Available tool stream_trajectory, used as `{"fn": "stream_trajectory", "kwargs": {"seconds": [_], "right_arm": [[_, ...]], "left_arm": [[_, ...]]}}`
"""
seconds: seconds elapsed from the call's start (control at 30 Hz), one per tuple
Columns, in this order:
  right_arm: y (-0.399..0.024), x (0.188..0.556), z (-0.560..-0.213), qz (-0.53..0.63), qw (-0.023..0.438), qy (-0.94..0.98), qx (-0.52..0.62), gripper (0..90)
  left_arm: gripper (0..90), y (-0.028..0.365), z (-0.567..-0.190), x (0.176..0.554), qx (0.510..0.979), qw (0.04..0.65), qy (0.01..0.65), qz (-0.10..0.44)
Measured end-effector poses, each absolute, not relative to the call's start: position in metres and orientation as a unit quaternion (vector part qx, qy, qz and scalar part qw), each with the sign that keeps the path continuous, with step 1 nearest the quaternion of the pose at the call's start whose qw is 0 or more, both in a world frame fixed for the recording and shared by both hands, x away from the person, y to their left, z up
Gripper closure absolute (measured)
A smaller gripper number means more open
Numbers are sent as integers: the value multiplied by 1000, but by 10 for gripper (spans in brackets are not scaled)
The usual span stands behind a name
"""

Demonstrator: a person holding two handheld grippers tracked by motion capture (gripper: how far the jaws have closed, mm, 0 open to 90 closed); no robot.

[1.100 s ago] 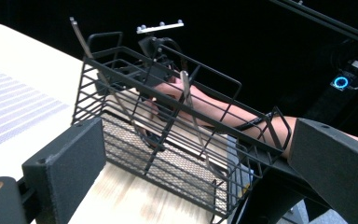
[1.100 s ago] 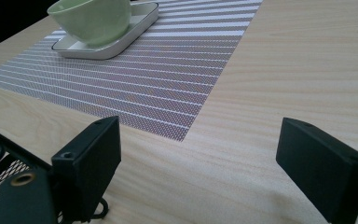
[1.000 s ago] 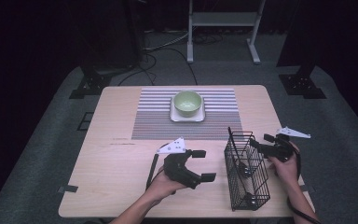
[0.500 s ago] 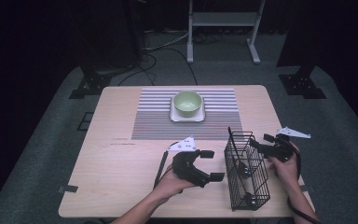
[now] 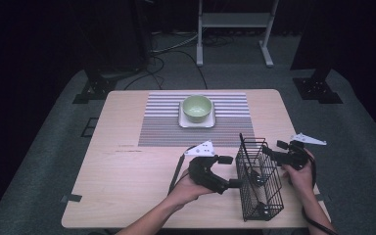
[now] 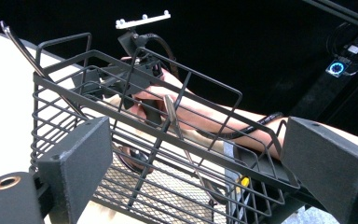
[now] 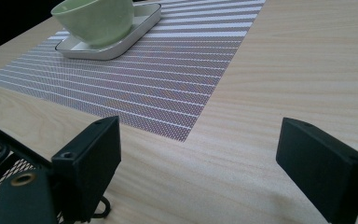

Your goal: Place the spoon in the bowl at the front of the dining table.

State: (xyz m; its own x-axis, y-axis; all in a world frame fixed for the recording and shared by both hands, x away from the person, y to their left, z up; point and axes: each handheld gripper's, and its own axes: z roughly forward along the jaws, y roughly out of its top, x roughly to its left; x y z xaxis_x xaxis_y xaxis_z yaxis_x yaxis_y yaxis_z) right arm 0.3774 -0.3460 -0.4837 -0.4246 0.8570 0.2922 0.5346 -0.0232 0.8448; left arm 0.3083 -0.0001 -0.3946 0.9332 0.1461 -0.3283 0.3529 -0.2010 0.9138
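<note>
My left tongs point(image 5: 231, 171) stand spread wide at the near long side of the black wire basket point(image 5: 259, 178), its rim lying between the two pads without being pinched, while my right tongs point(image 5: 274, 149) hang just as wide just beyond its far side, gripping nothing. The basket stands at the right front of the surface point(image 5: 127, 171), holding what look like utensils, well short of the striped mat point(image 5: 166, 122) with the green bowl point(image 5: 197, 107) on its white dish point(image 5: 196, 121). I judge this the approach to taking hold of the basket; next I'd close the left tongs squarely on one rim wire, not a slanting utensil.
</note>
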Motion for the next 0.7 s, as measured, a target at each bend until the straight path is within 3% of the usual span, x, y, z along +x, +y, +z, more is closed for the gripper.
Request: {"fn": "stream_trajectory", "kwargs": {"seconds": [0.27,0.7], "right_arm": [[-346,377,-484,499,163,681,510,128],[-346,378,-484,500,163,681,510,129]], "left_arm": [[149,-7,-395,311,783,594,171,-75],[441,-15,-392,313,785,594,160,-69]]}}
